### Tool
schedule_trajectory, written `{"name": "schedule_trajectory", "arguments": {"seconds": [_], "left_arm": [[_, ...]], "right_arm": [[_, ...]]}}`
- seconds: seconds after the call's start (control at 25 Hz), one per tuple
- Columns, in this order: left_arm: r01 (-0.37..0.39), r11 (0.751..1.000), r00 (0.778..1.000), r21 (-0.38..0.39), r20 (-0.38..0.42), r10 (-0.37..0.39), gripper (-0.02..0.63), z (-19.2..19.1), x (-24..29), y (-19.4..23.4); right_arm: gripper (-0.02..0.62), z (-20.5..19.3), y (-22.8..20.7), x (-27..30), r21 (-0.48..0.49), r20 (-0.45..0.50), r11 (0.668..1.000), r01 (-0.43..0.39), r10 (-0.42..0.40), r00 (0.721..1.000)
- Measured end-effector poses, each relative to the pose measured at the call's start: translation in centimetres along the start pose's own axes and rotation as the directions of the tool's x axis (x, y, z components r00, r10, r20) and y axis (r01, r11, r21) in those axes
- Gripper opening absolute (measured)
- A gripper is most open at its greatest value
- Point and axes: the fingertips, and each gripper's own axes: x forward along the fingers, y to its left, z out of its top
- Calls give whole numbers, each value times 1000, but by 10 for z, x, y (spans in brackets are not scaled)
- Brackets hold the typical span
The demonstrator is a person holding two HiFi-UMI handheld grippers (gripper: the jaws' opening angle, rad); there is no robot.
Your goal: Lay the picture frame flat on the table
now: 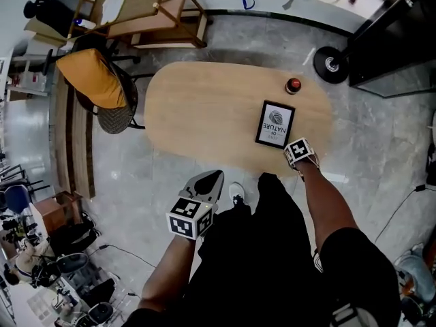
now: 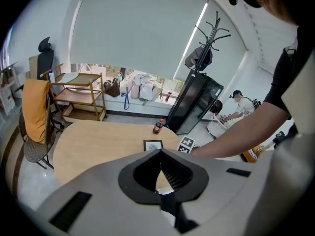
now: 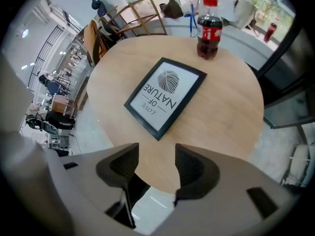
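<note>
**Item:** picture frame (image 3: 166, 96); black border, white print under what looks like glazing; lies flat, face up, on the wooden table (image 1: 204, 114) near its right end, just ahead of my right gripper (image 3: 156, 156).

**Handling (my judgement):** light, stiff, slick on the face, glazing fragile; take it by the border at an edge, never the face; lying flat, it offers little to pinch.

**Right gripper:** jaws apart, nothing between them; over the table's near rim.

**Left gripper** (image 2: 160, 168)**:** jaws closed on nothing; held off the table, by my body.

**Nearby:** cola bottle (image 3: 209, 31) upright beyond the frame, apart from it, easy to knock on a long reach; chair with orange cloth (image 1: 95, 80) at the table's left end, well apart.

**Status:** laying-flat appears done.
</note>
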Motion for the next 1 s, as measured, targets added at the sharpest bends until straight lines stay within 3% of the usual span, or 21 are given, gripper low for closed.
{"name": "schedule_trajectory", "arguments": {"seconds": [0.16, 0.28, 0.32, 0.44, 0.6, 0.72, 0.84, 1.0], "left_arm": [[46, 998, 998, 48, 43, -48, 5, 0, -16, -9], [70, 995, 996, 78, 42, -73, 5, -10, -32, -10], [76, 993, 996, 88, 47, -81, 5, -12, -38, -10], [95, 989, 993, 117, 65, -103, 5, -14, -58, -10], [144, 976, 983, 165, 93, -160, 5, -22, -86, -20], [189, 958, 968, 216, 122, -218, 5, -30, -108, -33], [221, 936, 958, 275, 120, -261, 5, -43, -122, -44], [232, 918, 958, 321, 88, -273, 5, -62, -134, -50]], "right_arm": [[205, -3, 21, -39, 127, 122, 990, -54, 39, 992], [104, 3, 54, -80, 182, 286, 978, -97, 42, 957], [39, 5, 68, -97, 189, 345, 975, -113, 42, 938], [9, 12, 122, -153, 198, 506, 951, -237, 108, 856], [3, 5, 209, -225, 114, 667, 899, -422, 246, 704], [3, -10, 267, -276, -9, 745, 901, -433, 295, 599], [2, -31, 306, -311, -59, 786, 932, -358, 265, 559], [2, -61, 328, -331, -33, 831, 952, -305, 195, 521]]}}
